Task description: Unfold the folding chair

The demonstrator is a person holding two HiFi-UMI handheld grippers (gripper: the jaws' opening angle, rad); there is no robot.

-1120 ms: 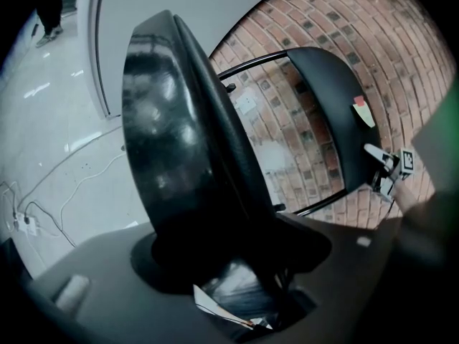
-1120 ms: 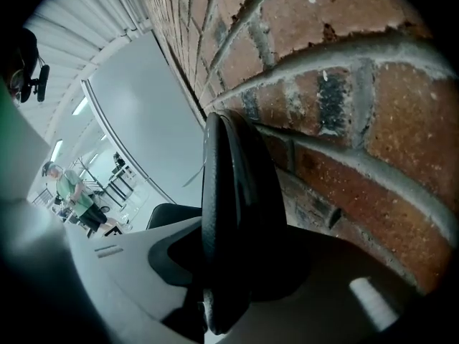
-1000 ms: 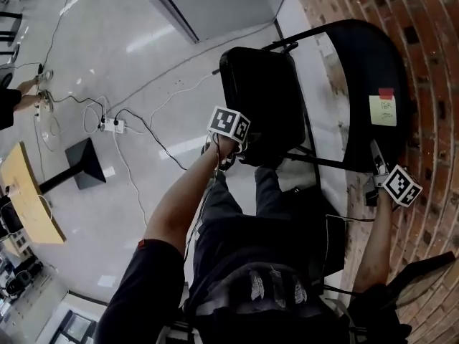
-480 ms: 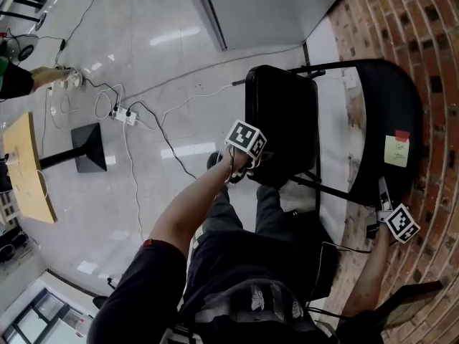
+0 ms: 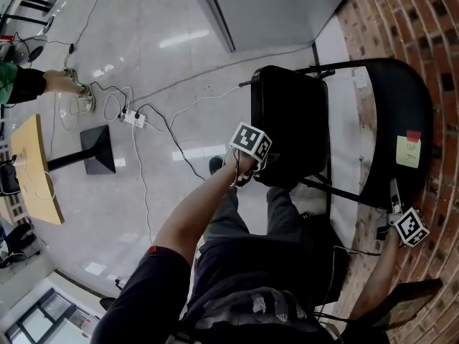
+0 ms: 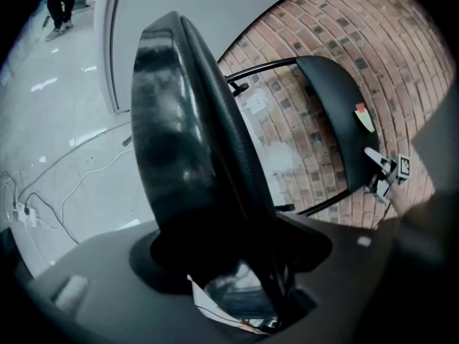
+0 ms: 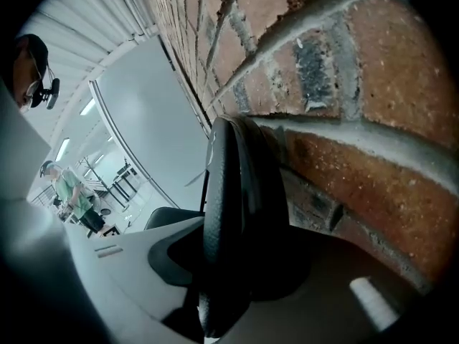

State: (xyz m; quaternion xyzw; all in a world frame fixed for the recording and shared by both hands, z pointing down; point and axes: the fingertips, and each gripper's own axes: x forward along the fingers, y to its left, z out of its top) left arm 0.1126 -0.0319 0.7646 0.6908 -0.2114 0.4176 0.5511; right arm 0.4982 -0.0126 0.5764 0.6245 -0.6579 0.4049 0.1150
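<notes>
The black folding chair stands by the brick wall, seat (image 5: 290, 120) tipped up and curved backrest (image 5: 391, 120) with a yellow note (image 5: 409, 151) behind it. My left gripper (image 5: 252, 172) is shut on the seat's near edge; in the left gripper view the padded seat (image 6: 186, 149) fills the space between the jaws (image 6: 229, 264), and the backrest (image 6: 337, 113) shows beyond. My right gripper (image 5: 393, 196) is shut on the backrest's lower edge. In the right gripper view the backrest rim (image 7: 229, 213) runs between the jaws (image 7: 229, 278), close to the bricks.
The brick wall (image 5: 430, 27) runs right behind the chair. A grey panel (image 5: 272, 6) stands at the back. On the shiny floor lie a power strip with cables (image 5: 133, 117) and a black stand base (image 5: 97, 149). A wooden tabletop (image 5: 32, 167) and another person's arm (image 5: 36, 84) are at far left.
The head view has shifted, so the chair sits further right in the picture. Both grippers keep their hold on seat and backrest. The arm at far left has reached toward the cables.
</notes>
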